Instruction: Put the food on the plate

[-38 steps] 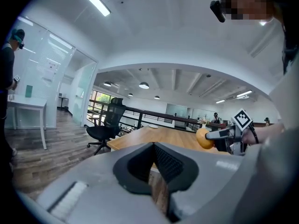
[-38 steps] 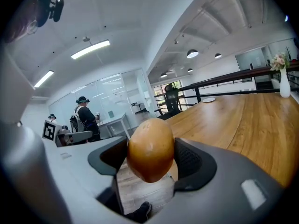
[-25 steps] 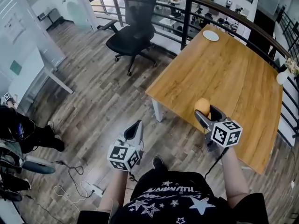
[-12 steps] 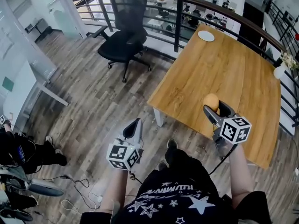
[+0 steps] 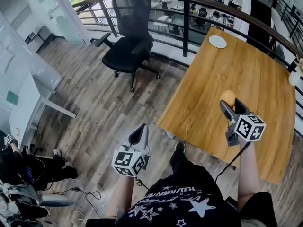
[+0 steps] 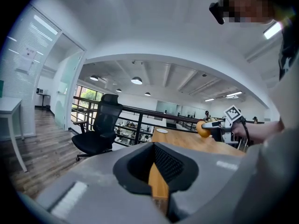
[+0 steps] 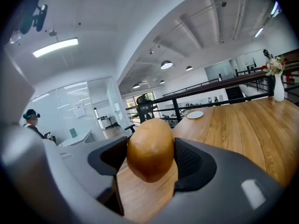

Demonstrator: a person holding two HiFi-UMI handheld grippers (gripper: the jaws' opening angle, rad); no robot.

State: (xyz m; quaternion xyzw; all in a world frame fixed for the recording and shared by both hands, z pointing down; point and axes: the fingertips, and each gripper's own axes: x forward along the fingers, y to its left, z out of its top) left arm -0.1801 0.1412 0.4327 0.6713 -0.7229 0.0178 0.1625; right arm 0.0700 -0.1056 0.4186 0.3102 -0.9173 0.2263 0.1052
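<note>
While the right gripper hangs over the near part of the bench, its jaws stand wide and clamp the food, a rounded golden-brown lump with smooth skin. Both pads press on its flanks, one left, one right. It sits upright between them, top and bottom poking past the pads. From the left gripper view it rides clear of the bench top, not touching the wood.

Small white plate: round and bare. It lies well ahead of the right jaws and a little to their left, at the far corner of the bench, close to the railing. It is well apart from the food.

Second tool, the left gripper: off the bench, over the plank floor, well to the left of the right jaws. Its jaws are drawn almost together, only a thin slit between them, nothing in it. It points forward, roughly the same way as the right one.

Other items:
- Black office chair ahead of the left jaws, on the floor just short of the railing.
- White vase with flowers, ahead and right of the right jaws, at the bench's far edge.
- Loose cable on the floor, behind and left of the left jaws.
- Another person far to the left of the right jaws; posture hard to make out.
</note>
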